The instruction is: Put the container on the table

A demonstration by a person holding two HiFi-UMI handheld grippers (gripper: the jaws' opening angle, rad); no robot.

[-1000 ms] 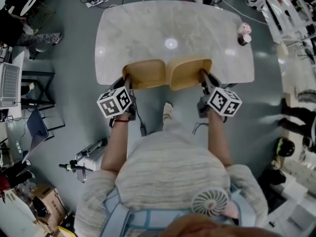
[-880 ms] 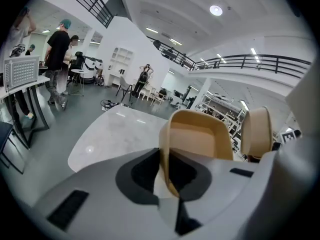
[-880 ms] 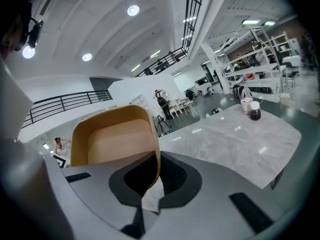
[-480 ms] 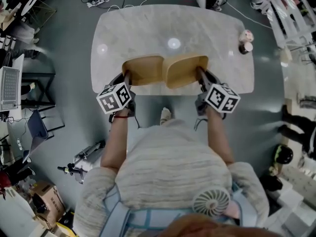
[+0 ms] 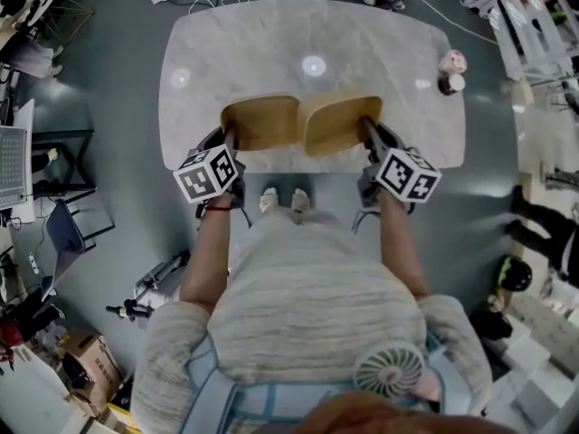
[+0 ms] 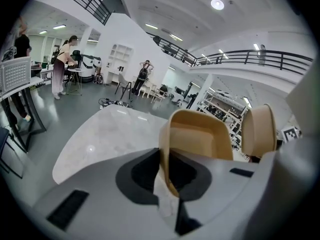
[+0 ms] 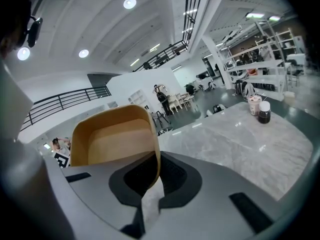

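Note:
Two tan open containers sit side by side over the near part of the white marble table (image 5: 271, 43). My left gripper (image 5: 231, 138) is shut on the near rim of the left container (image 5: 262, 121). My right gripper (image 5: 369, 134) is shut on the near rim of the right container (image 5: 339, 123). In the left gripper view the thin wall of the left container (image 6: 200, 139) is pinched in my left gripper (image 6: 167, 184). In the right gripper view the right container (image 7: 115, 139) is clamped the same way by my right gripper (image 7: 150, 184). Whether the containers touch the tabletop is not visible.
A cup and a small dark bottle (image 5: 450, 69) stand at the table's far right edge, also seen in the right gripper view (image 7: 259, 109). Cables lie on the floor beyond the table. A laptop stand (image 5: 16, 156) and a chair are to the left. People stand far off.
Both grippers have carried the containers farther in over the table. The person's feet now show just below the table's near edge.

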